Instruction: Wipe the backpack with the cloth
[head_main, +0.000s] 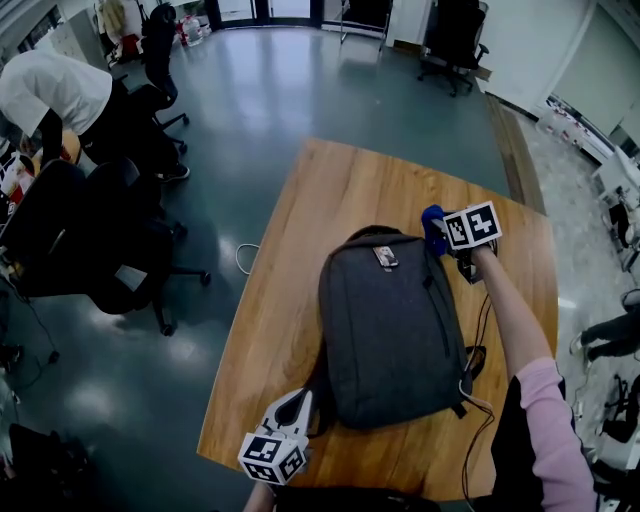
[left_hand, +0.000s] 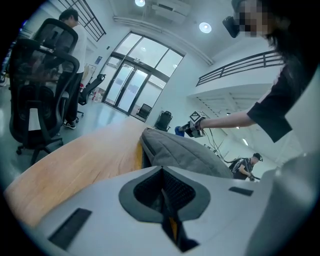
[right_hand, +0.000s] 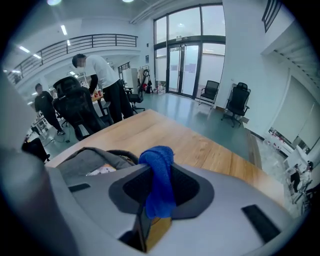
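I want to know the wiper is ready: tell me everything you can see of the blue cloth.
The blue cloth is a fuzzy, towel-like rag, bunched into a fold and pinched between the right gripper's shut jaws. It sticks out past them, near the backpack's top corner; whether they touch cannot be told.

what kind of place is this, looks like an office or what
Probably a large open office or lab hall: wheeled office chairs stand on a smooth floor, tall glass doors close the far end, and a railed mezzanine runs along the wall above.
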